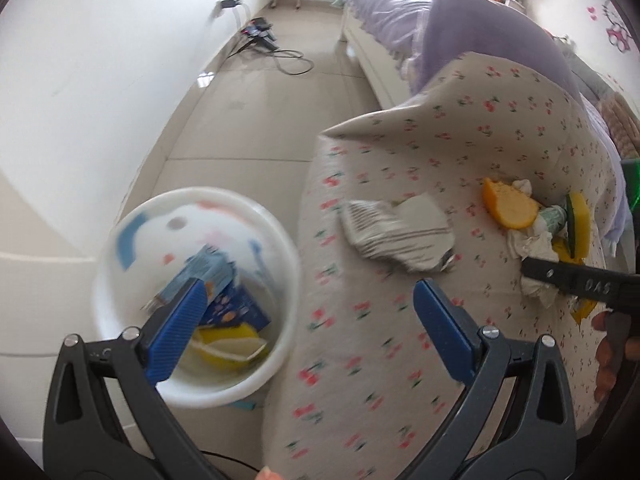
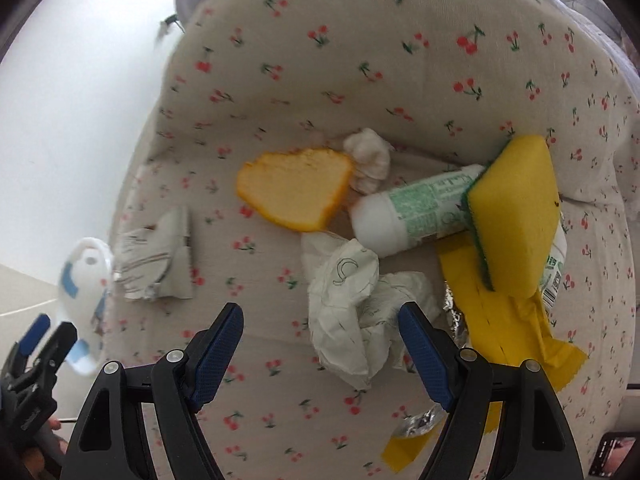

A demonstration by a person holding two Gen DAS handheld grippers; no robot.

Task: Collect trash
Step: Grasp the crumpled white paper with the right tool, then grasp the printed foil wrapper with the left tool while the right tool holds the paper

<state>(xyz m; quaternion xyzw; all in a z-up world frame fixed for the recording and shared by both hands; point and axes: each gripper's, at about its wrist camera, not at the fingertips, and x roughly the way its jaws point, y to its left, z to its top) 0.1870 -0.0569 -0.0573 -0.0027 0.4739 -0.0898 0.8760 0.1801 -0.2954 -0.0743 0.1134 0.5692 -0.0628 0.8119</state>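
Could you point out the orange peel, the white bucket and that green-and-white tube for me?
Curved orange peel (image 2: 294, 192), right wrist view, on its pale inner side.
Round white plastic bucket (image 1: 280, 240), left wrist view, on its far rim.
Green-and-white tube (image 2: 420, 208), right wrist view, on its printed middle.

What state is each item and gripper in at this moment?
Bin: upright on floor, holds trash.
Left gripper: open, empty.
Right gripper: open, above crumpled paper.
Tube: lying, capped, sponge on it.
Peel: on bed.
Flattened carton: on bed.
Tissue: balled.
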